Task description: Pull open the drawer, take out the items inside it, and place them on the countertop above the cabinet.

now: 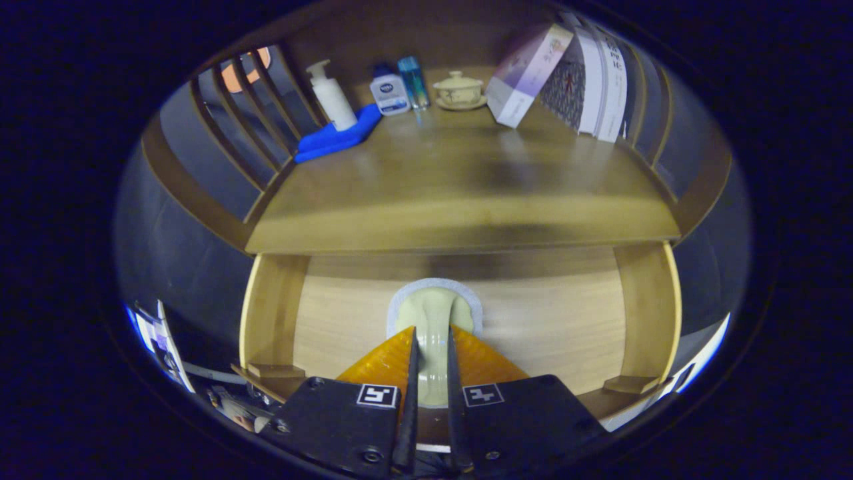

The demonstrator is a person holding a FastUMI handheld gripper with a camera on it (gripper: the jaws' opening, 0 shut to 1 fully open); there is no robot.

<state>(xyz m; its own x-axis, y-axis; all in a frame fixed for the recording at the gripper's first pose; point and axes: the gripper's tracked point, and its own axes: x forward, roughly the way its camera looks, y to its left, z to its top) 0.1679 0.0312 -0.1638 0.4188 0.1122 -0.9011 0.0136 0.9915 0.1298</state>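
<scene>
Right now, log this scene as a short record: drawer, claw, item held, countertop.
drawer: pulled open, wooden floor bare around the item
claw: both fingers pressed on the item, reaching into the drawer
item held: pale green soft piece with a grey-white rim, squeezed between the fingers
countertop: front part bare; at the back a pump bottle on a blue tray, two small bottles, a lidded cup, a leaning box

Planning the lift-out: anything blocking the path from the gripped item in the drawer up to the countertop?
Nothing visible. The gripper is shut on the pale green item in the open drawer. The near countertop is bare; pump bottle, blue tray, small bottles, lidded cup and books sit at the back.
</scene>
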